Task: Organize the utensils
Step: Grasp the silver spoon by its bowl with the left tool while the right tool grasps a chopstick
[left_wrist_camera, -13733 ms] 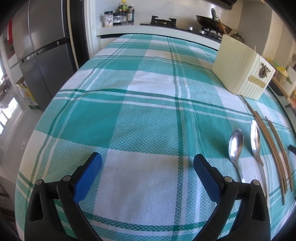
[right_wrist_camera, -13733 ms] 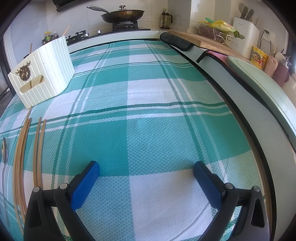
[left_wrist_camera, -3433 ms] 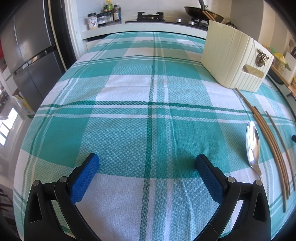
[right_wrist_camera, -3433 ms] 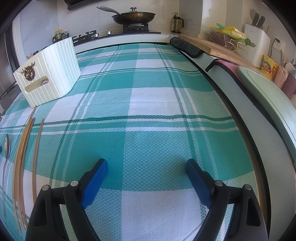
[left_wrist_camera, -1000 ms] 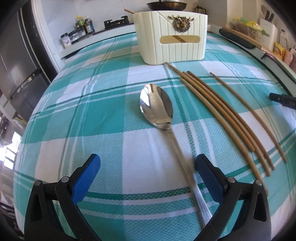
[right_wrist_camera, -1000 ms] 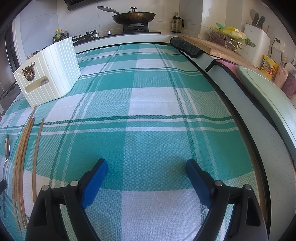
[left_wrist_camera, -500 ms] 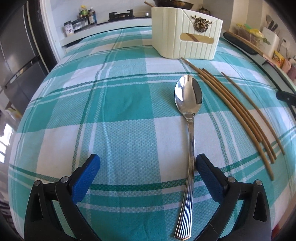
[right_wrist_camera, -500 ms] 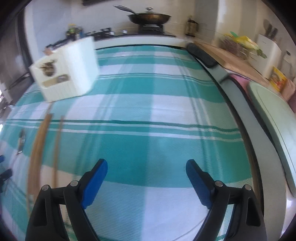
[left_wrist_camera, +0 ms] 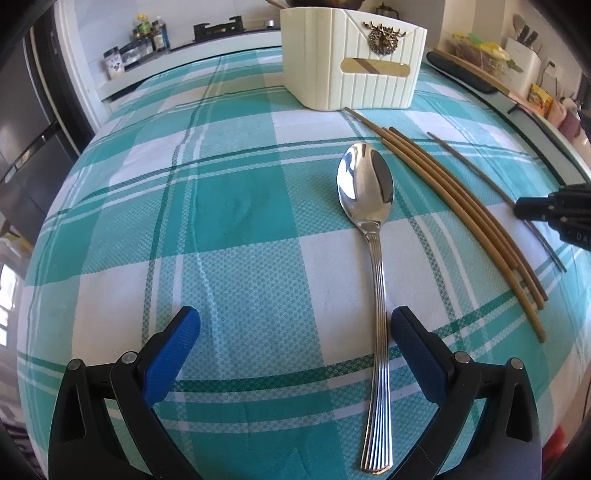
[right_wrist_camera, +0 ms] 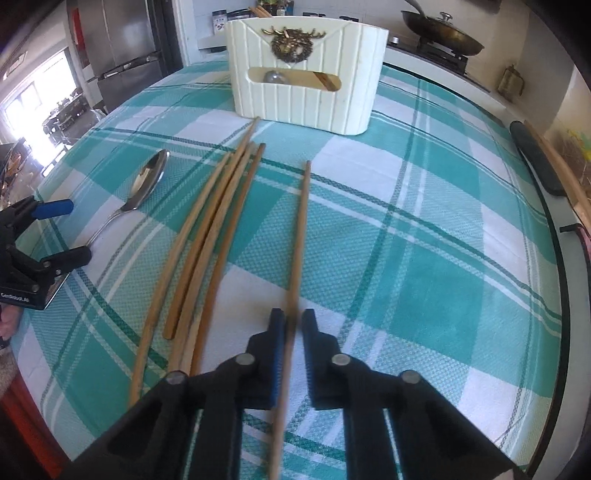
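A steel spoon (left_wrist_camera: 365,184) lies on the green checked tablecloth (left_wrist_camera: 229,206), bowl toward the cream utensil holder (left_wrist_camera: 351,66). My left gripper (left_wrist_camera: 294,321) hangs open over the spoon's handle end, and the handle runs just inside its right finger. Several wooden chopsticks (right_wrist_camera: 218,221) lie bunched to the right of the spoon (right_wrist_camera: 147,181). My right gripper (right_wrist_camera: 293,321) is closing, its pads pressing on the lone chopstick (right_wrist_camera: 301,221), which points at the holder (right_wrist_camera: 306,70). A spoon bowl and chopsticks show through the holder's slot.
The table's near edge runs just under both grippers. A long counter with a dark pad (right_wrist_camera: 535,162) borders the table on the right. Beyond the holder are a stove with a lidded wok (right_wrist_camera: 443,37), spice jars (left_wrist_camera: 147,33) and a steel fridge (right_wrist_camera: 122,48).
My right gripper swung left across the table to the lone chopstick and shut on it. The left gripper shifted slightly, so the spoon handle now sits by its right finger.
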Motion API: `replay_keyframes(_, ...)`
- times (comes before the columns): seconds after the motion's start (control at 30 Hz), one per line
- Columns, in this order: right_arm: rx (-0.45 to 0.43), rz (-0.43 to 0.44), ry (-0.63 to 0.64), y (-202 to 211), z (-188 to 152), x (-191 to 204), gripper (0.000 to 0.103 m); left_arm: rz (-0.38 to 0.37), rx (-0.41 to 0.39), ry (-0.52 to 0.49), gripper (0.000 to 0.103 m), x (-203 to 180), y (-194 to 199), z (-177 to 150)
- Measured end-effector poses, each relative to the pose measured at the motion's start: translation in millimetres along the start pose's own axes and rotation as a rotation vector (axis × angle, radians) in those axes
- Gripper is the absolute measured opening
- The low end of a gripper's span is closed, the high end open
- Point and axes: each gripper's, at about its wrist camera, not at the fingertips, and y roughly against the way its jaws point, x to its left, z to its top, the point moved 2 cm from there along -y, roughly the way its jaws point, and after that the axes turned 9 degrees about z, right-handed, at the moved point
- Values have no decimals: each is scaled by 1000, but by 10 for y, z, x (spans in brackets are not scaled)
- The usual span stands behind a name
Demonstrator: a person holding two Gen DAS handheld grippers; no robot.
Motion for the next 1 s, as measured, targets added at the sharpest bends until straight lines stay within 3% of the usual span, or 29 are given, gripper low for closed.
replay_keyframes(0.13,-9,-102,-154,107,-95,-349,6,13,24,3,103,142,-25,15)
replay_keyframes(0.23,1,-115,-221,233,-281,-561,6,11,54,-8,103,209,-44,28)
replay_keyframes(0.33,22,-92,-216,309,-400,-585,7,-38,88,-83,102,120,-67,100)
replay_keyframes(0.4,39,-80,-203,324,-440,-582,13,-99,118,-136,102,0,-87,164)
replay_keyframes(0.47,57,-67,-187,327,-439,-572,36,-134,126,-166,102,-95,-103,245)
replay_keyframes(0.5,68,-68,-181,320,-426,-587,39,-150,130,-177,102,-133,-124,294)
replay_keyframes(0.77,133,-66,-138,236,-267,-652,40,-127,121,-192,102,-298,-306,643)
replay_keyframes(0.9,145,-56,-142,169,-115,-725,40,-132,117,-212,85,-409,-338,813)
replay_keyframes(1.0,136,-62,-151,82,73,-816,40,-138,118,-202,80,-445,-375,910)
